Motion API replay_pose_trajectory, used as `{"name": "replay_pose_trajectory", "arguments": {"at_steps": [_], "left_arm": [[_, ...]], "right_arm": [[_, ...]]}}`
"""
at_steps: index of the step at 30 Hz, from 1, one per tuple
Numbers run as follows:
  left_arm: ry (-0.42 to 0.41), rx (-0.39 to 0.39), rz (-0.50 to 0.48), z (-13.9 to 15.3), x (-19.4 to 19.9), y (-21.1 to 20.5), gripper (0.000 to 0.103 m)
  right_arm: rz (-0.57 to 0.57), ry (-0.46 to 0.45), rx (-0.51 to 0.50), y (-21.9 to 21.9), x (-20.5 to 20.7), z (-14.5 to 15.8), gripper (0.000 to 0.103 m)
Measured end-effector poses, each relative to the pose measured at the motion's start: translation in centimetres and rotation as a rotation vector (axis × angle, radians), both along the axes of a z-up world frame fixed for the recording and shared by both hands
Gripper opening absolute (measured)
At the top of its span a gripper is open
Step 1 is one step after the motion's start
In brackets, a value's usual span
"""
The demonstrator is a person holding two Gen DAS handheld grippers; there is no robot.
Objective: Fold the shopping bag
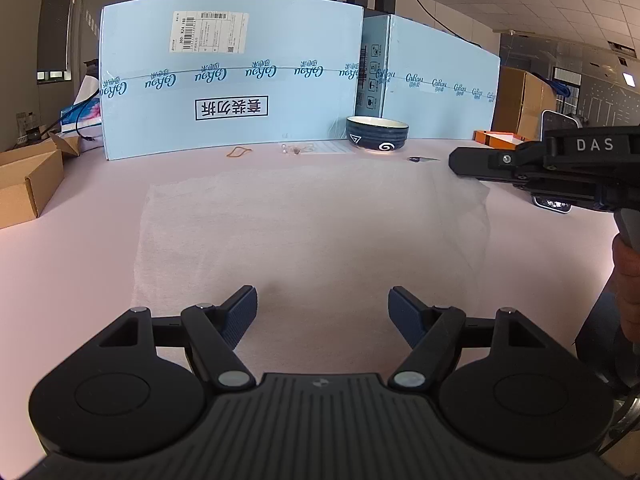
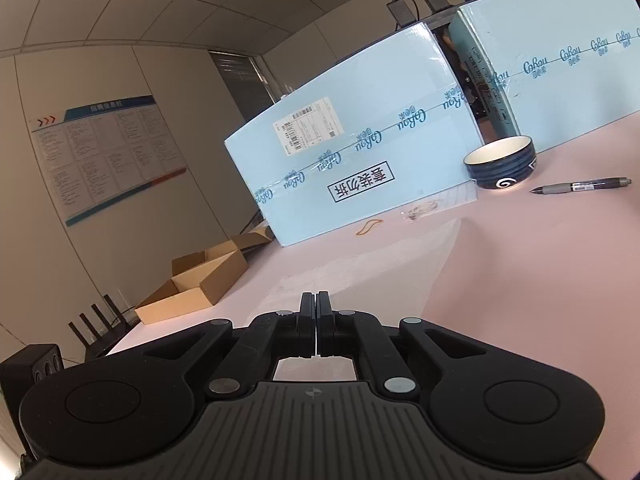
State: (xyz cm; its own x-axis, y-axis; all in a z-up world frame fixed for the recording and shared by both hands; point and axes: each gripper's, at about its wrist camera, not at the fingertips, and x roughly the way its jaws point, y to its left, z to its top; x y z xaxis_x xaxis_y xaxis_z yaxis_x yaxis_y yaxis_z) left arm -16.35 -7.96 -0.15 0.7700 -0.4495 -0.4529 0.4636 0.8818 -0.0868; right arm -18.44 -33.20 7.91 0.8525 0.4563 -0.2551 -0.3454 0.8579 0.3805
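The shopping bag (image 1: 312, 232), thin translucent white, lies spread on the pink table (image 1: 60, 280). My left gripper (image 1: 322, 312) hovers open over the bag's near edge, with nothing between its blue pads. From the right, my right gripper (image 1: 454, 162) reaches in over the bag's right side, held by a hand (image 1: 628, 276). In the right wrist view its fingers (image 2: 316, 300) are pressed together. The bag's film (image 2: 380, 256) stretches away from the fingertips and looks slightly raised along its right edge. The pinch point itself is hidden.
Two pale blue cartons (image 1: 232, 76) wall off the back of the table. In front of them sit a dark blue bowl (image 1: 377, 133), a rubber band (image 1: 239, 153), small beads (image 1: 296, 149) and a pen (image 2: 580, 187). Open cardboard boxes (image 1: 28, 184) stand at the left.
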Motion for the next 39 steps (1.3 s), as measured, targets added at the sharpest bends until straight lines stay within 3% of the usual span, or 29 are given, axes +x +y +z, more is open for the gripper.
{"name": "replay_pose_trajectory", "arguments": {"at_steps": [10,21,31,39], "left_arm": [[-0.019,-0.189,0.014,0.0,-2.7,6.3,0.070],[-0.043,-0.223,0.023,-0.5,-4.8,9.8,0.070],[-0.039,-0.224,0.035,-0.9,-5.3,11.2,0.070],[-0.032,-0.211,0.046,-1.1,-5.1,11.4,0.070]], "right_arm": [[0.190,0.042,-0.026,7.6,3.6,-0.9,0.001],[0.377,0.122,-0.094,13.2,3.9,-2.4,0.002],[0.430,0.175,-0.130,14.0,3.0,-3.2,0.002],[0.398,0.171,-0.149,14.5,3.4,-3.6,0.002]]}}
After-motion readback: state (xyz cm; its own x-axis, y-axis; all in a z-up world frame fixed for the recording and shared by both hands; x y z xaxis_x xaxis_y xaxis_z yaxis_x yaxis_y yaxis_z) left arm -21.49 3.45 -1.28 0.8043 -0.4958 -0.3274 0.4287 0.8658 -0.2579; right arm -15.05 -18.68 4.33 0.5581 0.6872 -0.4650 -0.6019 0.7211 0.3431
